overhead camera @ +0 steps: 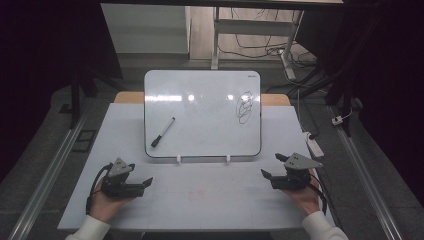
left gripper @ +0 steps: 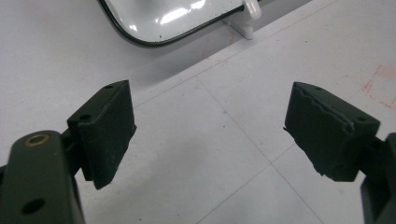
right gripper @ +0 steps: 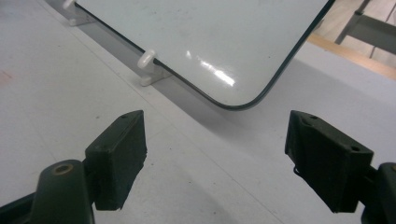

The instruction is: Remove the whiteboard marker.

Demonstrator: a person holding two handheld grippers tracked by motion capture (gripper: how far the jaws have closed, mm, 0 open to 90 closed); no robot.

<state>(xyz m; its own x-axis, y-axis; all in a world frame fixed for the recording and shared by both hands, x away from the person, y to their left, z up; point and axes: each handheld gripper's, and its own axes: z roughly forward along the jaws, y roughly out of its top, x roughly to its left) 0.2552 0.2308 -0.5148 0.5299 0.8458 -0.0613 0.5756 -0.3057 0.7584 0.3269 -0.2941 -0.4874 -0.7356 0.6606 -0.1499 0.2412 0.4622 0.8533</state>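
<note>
A small whiteboard (overhead camera: 200,105) leans on two white feet at the middle of the white table (overhead camera: 200,200). A black scribble (overhead camera: 244,107) marks its upper right. A black-capped marker (overhead camera: 163,132) lies on its lower left. My left gripper (overhead camera: 140,181) rests at the table's front left, held in a hand, jaws wide apart and empty. At the front right, my right gripper (overhead camera: 274,166) is also open with nothing in it. The left gripper view shows the board's corner (left gripper: 154,23) and one foot (left gripper: 247,18). The right gripper view shows the board's other corner (right gripper: 224,51) and a foot (right gripper: 148,65).
A white power strip (overhead camera: 314,145) lies on the floor off the table's right edge, with cables beyond. Metal rails (overhead camera: 55,165) run along both sides. Faint red smudges (left gripper: 378,79) mark the table surface. A desk frame (overhead camera: 250,30) stands behind the board.
</note>
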